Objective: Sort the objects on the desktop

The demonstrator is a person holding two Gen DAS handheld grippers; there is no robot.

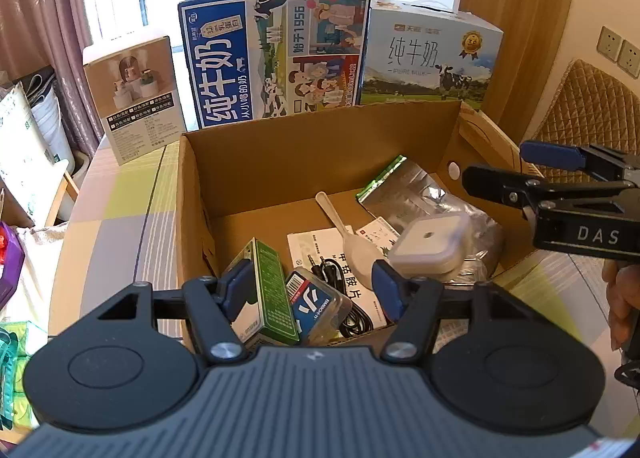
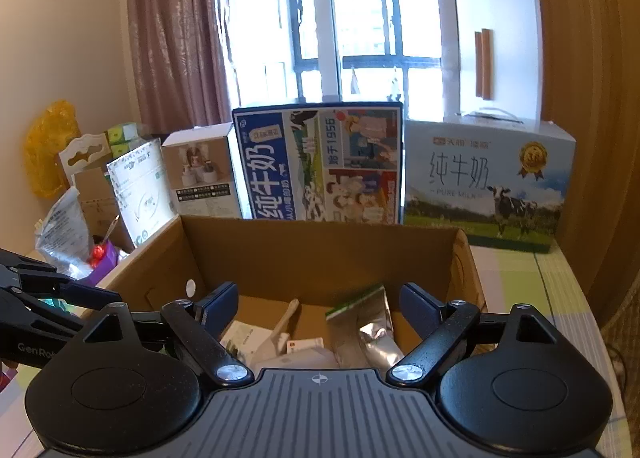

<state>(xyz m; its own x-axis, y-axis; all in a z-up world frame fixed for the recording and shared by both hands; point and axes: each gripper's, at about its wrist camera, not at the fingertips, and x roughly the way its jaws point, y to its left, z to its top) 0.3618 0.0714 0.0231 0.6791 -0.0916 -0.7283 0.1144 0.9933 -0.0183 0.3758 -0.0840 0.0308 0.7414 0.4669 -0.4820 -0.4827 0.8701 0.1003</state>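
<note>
An open cardboard box [image 1: 192, 194] stands on the table and holds the sorted items. Among them are a green carton [image 1: 276, 290], a blue battery pack [image 1: 316, 306], a black cable [image 1: 352, 318], a white leaflet [image 1: 320, 246], a plastic spoon [image 1: 348, 234], a white square device [image 1: 430, 246] and a silver foil pouch [image 1: 404, 186]. My left gripper [image 1: 314, 292] hangs open over the box's near edge, holding nothing. My right gripper [image 2: 320, 306] is open and empty above the box's right side. The pouch [image 2: 372, 330] and spoon [image 2: 286, 320] lie below it.
Behind the box stand a blue milk carton [image 1: 276, 58], a pale milk carton [image 1: 432, 58] and a humidifier box [image 1: 136, 94]. A quilted chair back [image 1: 588, 106] is at the right. Bags and packets [image 2: 64, 234] crowd the table's left side. A checked tablecloth [image 1: 116, 218] surrounds the box.
</note>
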